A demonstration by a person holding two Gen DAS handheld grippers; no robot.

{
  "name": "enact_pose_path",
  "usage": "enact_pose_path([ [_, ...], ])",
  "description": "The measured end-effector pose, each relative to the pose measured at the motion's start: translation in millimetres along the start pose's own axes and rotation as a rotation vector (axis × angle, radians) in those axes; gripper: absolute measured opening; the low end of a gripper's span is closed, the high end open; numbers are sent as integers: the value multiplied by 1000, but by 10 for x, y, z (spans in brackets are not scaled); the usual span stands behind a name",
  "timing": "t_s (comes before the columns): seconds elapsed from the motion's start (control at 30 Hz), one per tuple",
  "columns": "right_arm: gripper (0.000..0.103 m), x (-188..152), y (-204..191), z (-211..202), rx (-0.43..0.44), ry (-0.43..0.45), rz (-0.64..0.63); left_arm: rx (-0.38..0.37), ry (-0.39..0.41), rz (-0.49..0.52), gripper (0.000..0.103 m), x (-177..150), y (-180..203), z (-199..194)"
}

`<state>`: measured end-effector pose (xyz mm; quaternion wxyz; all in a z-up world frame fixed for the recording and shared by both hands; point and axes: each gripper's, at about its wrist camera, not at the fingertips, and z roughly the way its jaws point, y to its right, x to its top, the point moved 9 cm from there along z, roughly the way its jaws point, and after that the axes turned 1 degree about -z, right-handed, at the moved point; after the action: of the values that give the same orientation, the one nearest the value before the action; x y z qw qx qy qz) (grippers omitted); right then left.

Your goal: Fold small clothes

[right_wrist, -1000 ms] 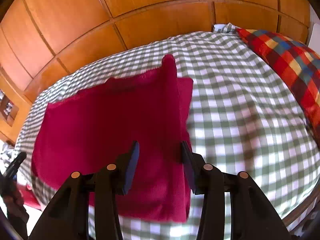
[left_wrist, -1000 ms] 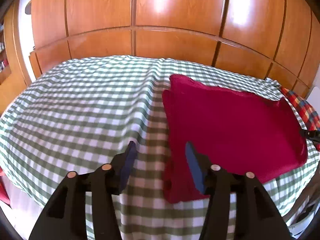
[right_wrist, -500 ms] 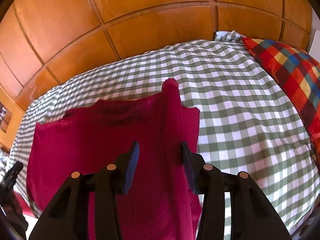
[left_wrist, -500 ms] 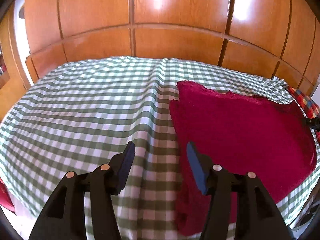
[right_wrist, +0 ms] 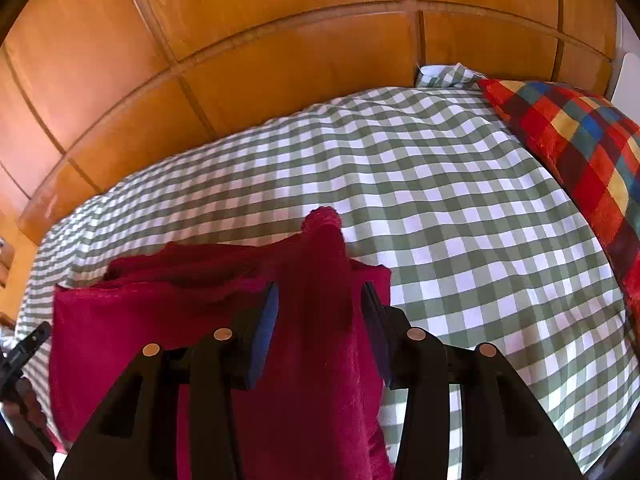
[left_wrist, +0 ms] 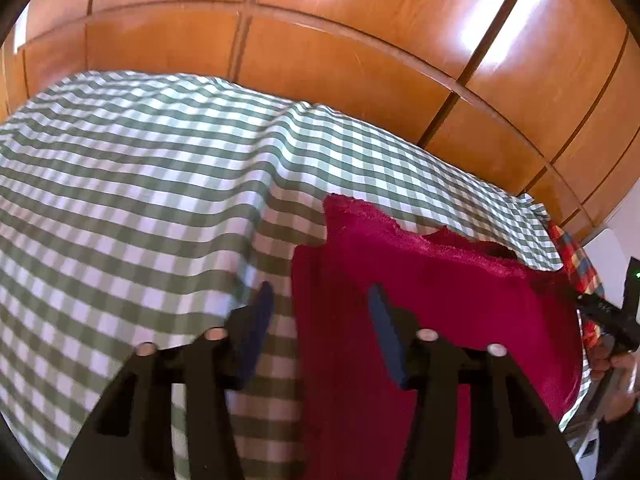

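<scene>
A dark red fleece garment (left_wrist: 440, 300) lies on the green checked bedspread (left_wrist: 140, 200), its far edge raised and rumpled. My left gripper (left_wrist: 320, 320) is open above the garment's left edge, one finger over the bedspread, one over the red cloth. In the right wrist view the garment (right_wrist: 160, 320) lies at lower left, with a ridge of cloth rising between the fingers. My right gripper (right_wrist: 318, 316) is open astride that ridge at the garment's right side. Whether the pads touch the cloth is unclear.
Wooden panelling (right_wrist: 280, 60) runs behind the bed. A red, blue and yellow checked pillow (right_wrist: 580, 140) lies at the right and also shows in the left wrist view (left_wrist: 580, 272). The bedspread (right_wrist: 460, 200) drops off at the near edge.
Both grippers have come lower and closer to the garment's near edge. The garment's far edge has lifted and rumpled. The jaws have stayed open.
</scene>
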<state>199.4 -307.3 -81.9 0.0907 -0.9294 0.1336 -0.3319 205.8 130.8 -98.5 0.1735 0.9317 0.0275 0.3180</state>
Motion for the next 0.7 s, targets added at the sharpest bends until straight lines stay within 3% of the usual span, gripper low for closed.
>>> enact_pose_path([
  [0.07,38,-6,4,63,-9,-12,-5,-20,-14,-2,29,5,36,74],
  [0.1,26,-9,0,87,-12,-17,-12,-30,-14,-1,28,12,56,93],
  [0.2,9,-18,-5,102,-35,-15,-33,-54,-11,15,19,18,153,144],
  [0.27,8,5,1,17,-41,20,-31,-50,3,39,9,40,216,159],
  [0.4,7,68,144,-72,-68,75,22,-25,73,59,7,118,270,74],
  [0.5,7,37,195,119,-111,40,18,61,71,38,7,135,170,205],
  [0.63,7,-113,215,416,-176,-17,-16,166,11,38,11,61,18,519],
  [0.7,7,-135,205,425,-193,-11,-28,171,12,33,11,47,17,532],
])
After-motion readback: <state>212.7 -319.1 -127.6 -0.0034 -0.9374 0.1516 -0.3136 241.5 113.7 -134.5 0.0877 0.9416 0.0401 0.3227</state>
